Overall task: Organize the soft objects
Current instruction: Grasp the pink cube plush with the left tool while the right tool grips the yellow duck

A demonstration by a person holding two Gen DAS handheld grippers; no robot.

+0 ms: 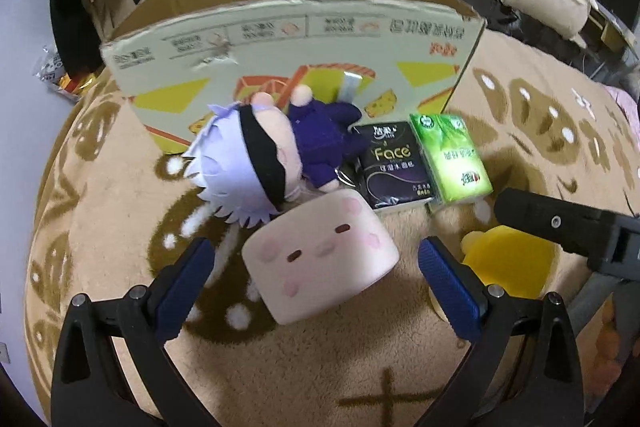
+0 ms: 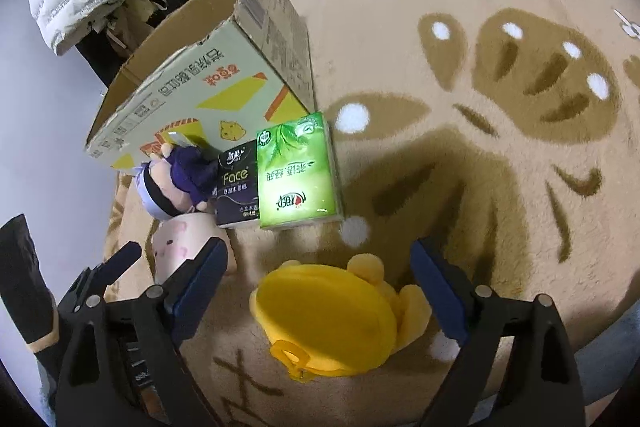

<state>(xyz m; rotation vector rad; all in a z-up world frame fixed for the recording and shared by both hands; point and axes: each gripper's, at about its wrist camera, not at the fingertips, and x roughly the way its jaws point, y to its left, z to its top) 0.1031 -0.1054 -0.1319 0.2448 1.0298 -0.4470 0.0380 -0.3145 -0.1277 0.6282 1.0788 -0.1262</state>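
Both tools stand wide, holding nothing. The left tool [image 1: 316, 267] straddles the pink cushion [image 1: 320, 259]; the right tool [image 2: 316, 283] straddles the yellow plush [image 2: 332, 319]. Both toys lie on the rug [image 2: 480, 227], near the cardboard box [image 1: 296, 39]. This looks like the reach: next, lower, close gently, carry to the box.

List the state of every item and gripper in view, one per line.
Open-topped cardboard box: upright on rug.
White-haired plush doll: lying against box.
Pink marshmallow plush: between open left gripper fingers, ungripped.
Yellow plush pouch: between open right gripper fingers, ungripped.
Black tissue pack: lying flat.
Green tissue pack: lying flat.
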